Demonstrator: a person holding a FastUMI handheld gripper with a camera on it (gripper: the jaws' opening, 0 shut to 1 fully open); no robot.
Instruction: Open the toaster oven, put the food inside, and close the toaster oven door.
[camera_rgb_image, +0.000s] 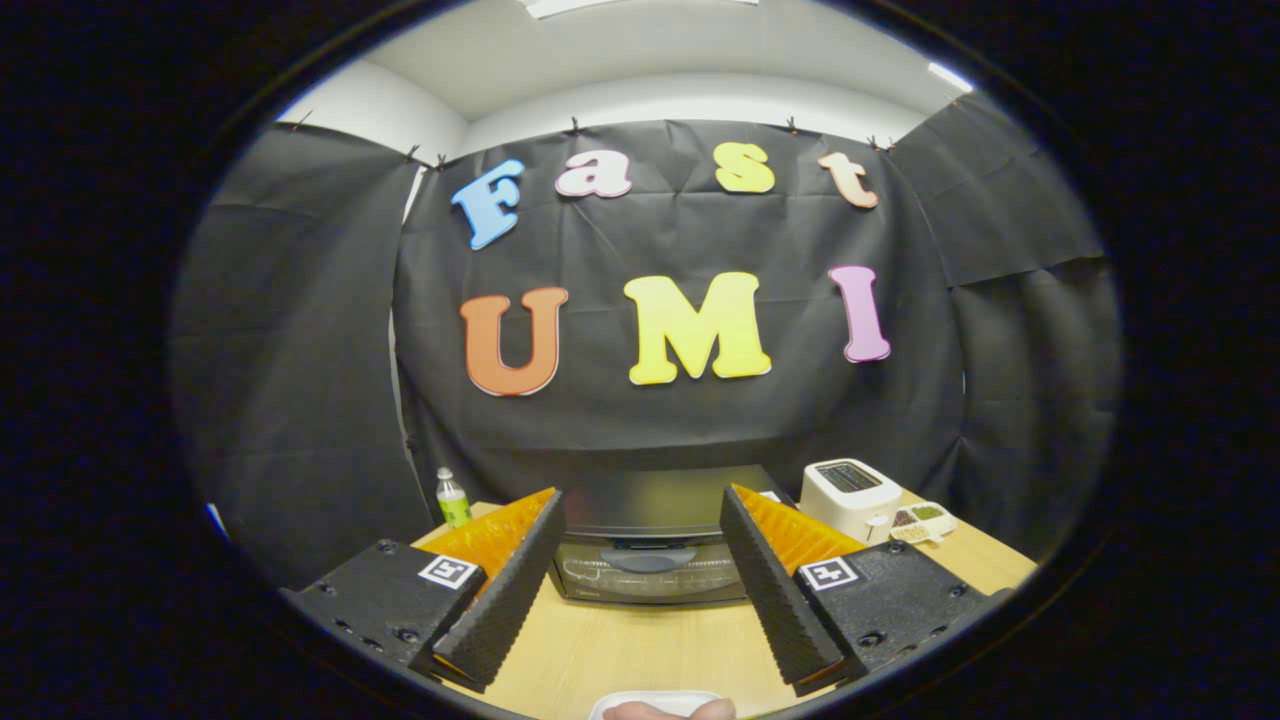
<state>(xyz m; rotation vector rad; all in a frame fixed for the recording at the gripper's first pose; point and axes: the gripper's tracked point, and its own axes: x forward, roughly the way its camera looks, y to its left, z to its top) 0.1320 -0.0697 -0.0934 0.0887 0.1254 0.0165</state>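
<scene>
Held gripper (640, 590) wide apart, grasping nothing, above pale wooden table (620, 650). Framed black toaster oven (650, 545), door closed, just beyond fingertips. Saw white slot toaster (850, 495), sectioned white dish (922, 520), small green-labelled bottle (452, 498) flanking oven.

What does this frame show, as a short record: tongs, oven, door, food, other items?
tongs: tongs open, fingers wide apart, holding nothing
oven: oven on the table, beyond the fingers, seen between them
door: shut, handle untouched
food: something pale on a white plate at the near table edge, too cropped to identify
other items: bottle left of the oven; white toaster right of it; small dish beside the toaster
stage: opening not yet begun
</scene>
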